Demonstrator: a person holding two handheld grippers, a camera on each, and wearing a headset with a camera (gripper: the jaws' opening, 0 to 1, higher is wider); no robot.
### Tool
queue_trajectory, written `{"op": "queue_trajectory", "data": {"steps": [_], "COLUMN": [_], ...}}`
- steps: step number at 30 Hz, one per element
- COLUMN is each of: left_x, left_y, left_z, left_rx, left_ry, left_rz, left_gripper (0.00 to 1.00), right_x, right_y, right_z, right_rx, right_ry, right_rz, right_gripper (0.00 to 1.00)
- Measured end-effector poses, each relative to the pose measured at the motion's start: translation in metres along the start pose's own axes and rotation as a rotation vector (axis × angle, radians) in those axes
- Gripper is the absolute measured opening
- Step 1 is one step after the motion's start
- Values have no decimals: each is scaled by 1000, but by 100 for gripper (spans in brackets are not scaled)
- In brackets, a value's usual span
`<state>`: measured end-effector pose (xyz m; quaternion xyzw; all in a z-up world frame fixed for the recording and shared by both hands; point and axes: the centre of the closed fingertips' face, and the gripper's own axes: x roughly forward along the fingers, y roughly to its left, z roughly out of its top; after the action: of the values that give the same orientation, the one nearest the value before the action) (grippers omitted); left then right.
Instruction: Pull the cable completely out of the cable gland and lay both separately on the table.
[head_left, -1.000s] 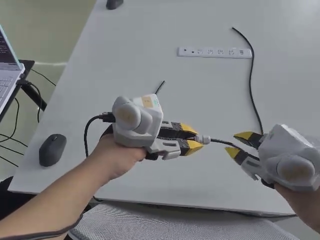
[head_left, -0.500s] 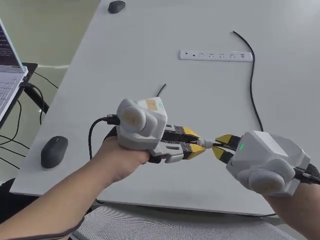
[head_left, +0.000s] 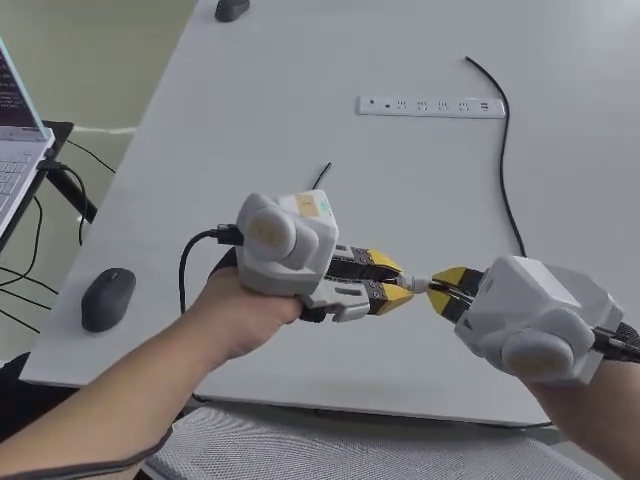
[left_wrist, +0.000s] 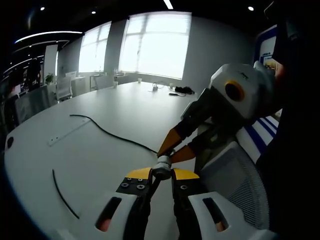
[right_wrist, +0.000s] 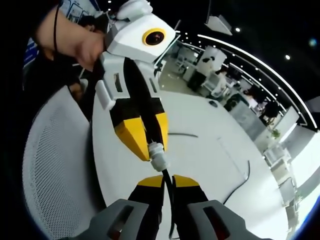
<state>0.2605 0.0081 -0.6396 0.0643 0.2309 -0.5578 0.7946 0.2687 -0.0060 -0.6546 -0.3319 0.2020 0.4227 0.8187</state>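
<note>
My left gripper (head_left: 397, 283) is held over the table's near edge, shut on a small white cable gland (head_left: 415, 285). In the left gripper view the gland (left_wrist: 162, 166) sits between the yellow tips. A long black cable (head_left: 505, 170) runs across the table and into the gland. My right gripper (head_left: 447, 288) faces the left one, tip to tip, shut on the cable just behind the gland. In the right gripper view the cable (right_wrist: 170, 189) passes between my right gripper's (right_wrist: 168, 181) yellow tips, with the gland (right_wrist: 156, 154) right in front of them.
A white power strip (head_left: 430, 105) lies at the far middle of the table (head_left: 250, 120). A short black cable piece (head_left: 320, 176) lies near the centre. A dark mouse (head_left: 107, 298) sits at the near left corner. A mesh chair (head_left: 350, 450) is below the table edge.
My right gripper moved left from an open stance, up to the gland, and shut on the cable. The left gripper kept its hold on the gland.
</note>
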Motion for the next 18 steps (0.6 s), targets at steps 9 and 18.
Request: {"op": "queue_trajectory", "data": {"steps": [9, 18], "left_x": [0, 0], "left_y": [0, 0], "left_z": [0, 1], "left_rx": [0, 1], "left_ry": [-2, -7], "left_rz": [0, 3], "left_gripper": [15, 15], "right_x": [-1, -1], "right_y": [-4, -7], "right_z": [-9, -15], "right_rx": [37, 116], "right_ry": [9, 2], "right_rz": [-7, -7], "right_gripper": [0, 0]}}
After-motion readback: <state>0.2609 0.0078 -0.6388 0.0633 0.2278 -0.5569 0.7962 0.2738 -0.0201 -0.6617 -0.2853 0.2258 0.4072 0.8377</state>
